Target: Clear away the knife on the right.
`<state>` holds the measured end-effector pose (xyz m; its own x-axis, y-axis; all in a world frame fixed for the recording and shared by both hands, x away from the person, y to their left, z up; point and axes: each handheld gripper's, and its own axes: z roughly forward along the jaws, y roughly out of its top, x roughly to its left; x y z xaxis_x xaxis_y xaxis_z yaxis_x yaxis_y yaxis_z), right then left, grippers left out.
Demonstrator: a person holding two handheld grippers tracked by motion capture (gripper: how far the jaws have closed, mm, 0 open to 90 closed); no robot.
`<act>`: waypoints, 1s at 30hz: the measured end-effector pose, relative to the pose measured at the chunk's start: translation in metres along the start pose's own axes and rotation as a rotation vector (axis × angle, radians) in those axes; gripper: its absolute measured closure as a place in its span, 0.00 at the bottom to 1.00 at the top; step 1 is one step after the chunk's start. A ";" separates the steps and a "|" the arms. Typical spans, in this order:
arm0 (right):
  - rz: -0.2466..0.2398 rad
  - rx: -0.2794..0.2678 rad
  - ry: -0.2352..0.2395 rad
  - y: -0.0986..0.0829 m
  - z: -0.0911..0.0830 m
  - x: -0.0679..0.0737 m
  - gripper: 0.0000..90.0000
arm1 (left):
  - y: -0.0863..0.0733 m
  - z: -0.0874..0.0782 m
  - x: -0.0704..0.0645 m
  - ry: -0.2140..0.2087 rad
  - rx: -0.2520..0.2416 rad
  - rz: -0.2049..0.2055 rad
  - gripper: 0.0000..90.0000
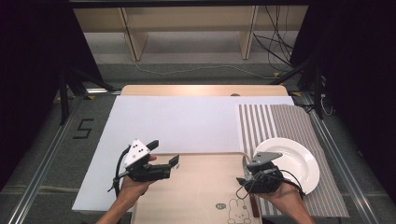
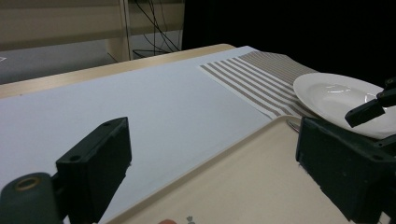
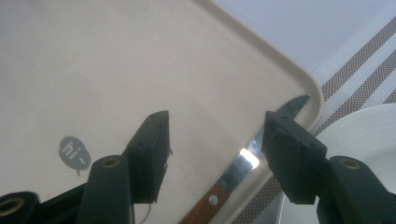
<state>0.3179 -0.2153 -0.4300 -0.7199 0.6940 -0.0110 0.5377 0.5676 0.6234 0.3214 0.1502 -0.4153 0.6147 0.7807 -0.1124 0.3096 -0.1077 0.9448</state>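
Note:
A beige tray (image 1: 201, 186) with a bunny print lies at the table's near edge. A knife (image 3: 247, 156) with a wooden handle (image 1: 254, 205) rests along the tray's right rim, its tip pointing away from me. My right gripper (image 1: 243, 171) hovers open over the knife blade, and the blade lies between its jaws nearer the right one (image 3: 215, 126). My left gripper (image 1: 163, 152) is open over the tray's far left corner with nothing between its jaws (image 2: 212, 140). A white plate (image 1: 299, 161) sits just right of the tray.
The plate (image 2: 341, 100) rests on a striped placemat (image 1: 280, 121) at the right. A white sheet (image 1: 177, 121) covers the table beyond the tray. Past the table's far edge are a wooden shelf frame and loose cables on the floor.

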 end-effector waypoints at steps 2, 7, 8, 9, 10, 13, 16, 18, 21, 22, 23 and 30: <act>0.015 -0.029 -0.010 0.001 -0.002 -0.001 0.42 | 0.000 0.000 0.000 -0.001 0.001 -0.001 0.12; 0.056 -0.119 0.003 0.002 -0.009 -0.002 0.38 | 0.000 0.000 0.000 -0.003 0.001 -0.004 0.12; 0.058 -0.136 0.005 0.002 -0.010 -0.002 0.37 | 0.000 0.000 0.000 -0.003 0.002 -0.004 0.12; 0.063 -0.170 -0.013 0.003 -0.014 -0.002 0.35 | 0.000 0.000 0.000 -0.005 0.002 -0.006 0.12; 0.063 -0.170 -0.013 0.003 -0.014 -0.002 0.35 | 0.000 0.000 0.000 -0.005 0.002 -0.006 0.12; 0.071 -0.208 -0.021 0.003 -0.017 -0.003 0.33 | 0.000 0.000 0.000 -0.006 0.002 -0.006 0.12; 0.094 -0.249 -0.006 0.002 -0.021 -0.005 0.31 | 0.000 0.000 0.000 -0.008 0.004 -0.006 0.12; 0.097 -0.254 -0.003 0.003 -0.022 -0.005 0.31 | 0.000 0.000 0.001 -0.011 0.008 -0.007 0.12; 0.106 -0.284 -0.007 0.002 -0.025 -0.007 0.27 | 0.000 0.001 0.000 -0.013 0.007 -0.007 0.12; 0.106 -0.284 -0.007 0.002 -0.025 -0.007 0.27 | 0.000 0.001 0.000 -0.013 0.008 -0.006 0.12; 0.110 -0.290 -0.005 0.002 -0.025 -0.007 0.26 | 0.000 0.001 0.000 -0.015 0.012 -0.003 0.12; 0.131 -0.378 0.005 0.001 -0.034 -0.011 0.20 | 0.000 0.001 0.000 -0.018 0.015 -0.003 0.12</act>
<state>0.3113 -0.2376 -0.4025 -0.6587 0.7469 0.0911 0.4266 0.2710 0.8629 0.3222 0.1498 -0.4160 0.6268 0.7698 -0.1208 0.3223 -0.1149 0.9396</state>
